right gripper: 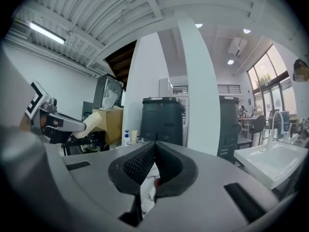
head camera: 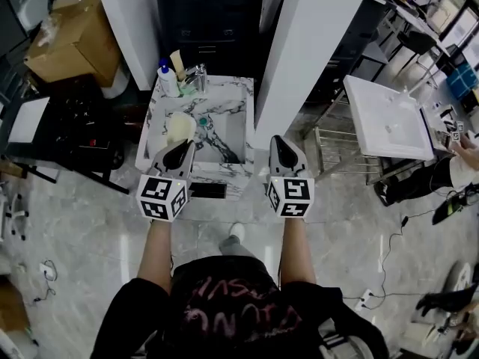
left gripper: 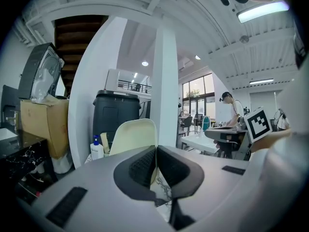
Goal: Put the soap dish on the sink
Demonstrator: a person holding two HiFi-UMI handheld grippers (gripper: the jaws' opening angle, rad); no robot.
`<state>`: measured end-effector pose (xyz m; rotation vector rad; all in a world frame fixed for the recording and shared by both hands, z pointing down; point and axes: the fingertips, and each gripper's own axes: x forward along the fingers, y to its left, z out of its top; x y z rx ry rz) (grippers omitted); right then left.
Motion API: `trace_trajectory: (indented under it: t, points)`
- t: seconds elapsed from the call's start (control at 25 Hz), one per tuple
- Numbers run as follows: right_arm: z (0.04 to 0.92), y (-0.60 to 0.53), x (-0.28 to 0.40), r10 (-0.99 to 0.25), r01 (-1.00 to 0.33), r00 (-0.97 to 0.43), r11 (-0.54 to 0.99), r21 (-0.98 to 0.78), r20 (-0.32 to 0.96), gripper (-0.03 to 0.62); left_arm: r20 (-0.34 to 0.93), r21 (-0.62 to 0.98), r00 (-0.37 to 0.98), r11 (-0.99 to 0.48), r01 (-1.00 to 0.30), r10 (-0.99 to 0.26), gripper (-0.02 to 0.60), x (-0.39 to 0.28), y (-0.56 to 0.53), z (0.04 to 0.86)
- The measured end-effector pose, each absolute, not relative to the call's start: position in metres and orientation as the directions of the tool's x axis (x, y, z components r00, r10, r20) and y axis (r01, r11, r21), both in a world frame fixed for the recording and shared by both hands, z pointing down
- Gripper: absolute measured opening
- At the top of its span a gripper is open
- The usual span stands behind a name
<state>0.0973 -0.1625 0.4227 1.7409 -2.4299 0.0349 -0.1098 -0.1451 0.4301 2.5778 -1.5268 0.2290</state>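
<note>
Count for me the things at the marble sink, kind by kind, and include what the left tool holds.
Pump bottle: 1
Faucet: 1
Beige upright piece: 1
Cream soap dish, gripped in the left tool: 1
Total: 4

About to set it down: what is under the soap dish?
The marble sink, at the basin's left edge. The soap dish, clamped in the left gripper, hides the spot directly beneath it.
</note>
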Motion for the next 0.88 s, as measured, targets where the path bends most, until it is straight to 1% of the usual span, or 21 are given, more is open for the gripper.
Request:
trace_trajectory:
  t: [0.28, 0.44, 0.6, 0.88]
  points:
    - [0.433, -0.229, 0.12, -0.922, -0.93, -0.351, 0.363, 0.052, 0.164, 0.013, 0.235, 0.035, 0.455, -0.46, -0.887, -0.859, 0.025, -0.077, -0.203, 0.437]
    - [0.432, -0.25, 0.126, -0.914, -0.923, -0.368, 0.381, 0.051, 0.168, 0.012, 0.261, -0.007, 0.446, -0.464, -0.886, -0.856, 0.025, -0.065, -0.22, 0.439]
    - [0.431, -0.265, 0.13, -0.911, -0.921, -0.377, 0.388, 0.039, 0.165, 0.012, 0.278, -0.042, 0.444, -0.473, -0.88, -0.852, 0.025, -0.056, -0.232, 0.44]
    - [0.428, -0.283, 0.13, -0.919, -0.927, -0.367, 0.375, 0.029, 0.146, 0.012, 0.274, -0.038, 0.459, -0.487, -0.873, -0.845, 0.025, -0.055, -0.253, 0.44]
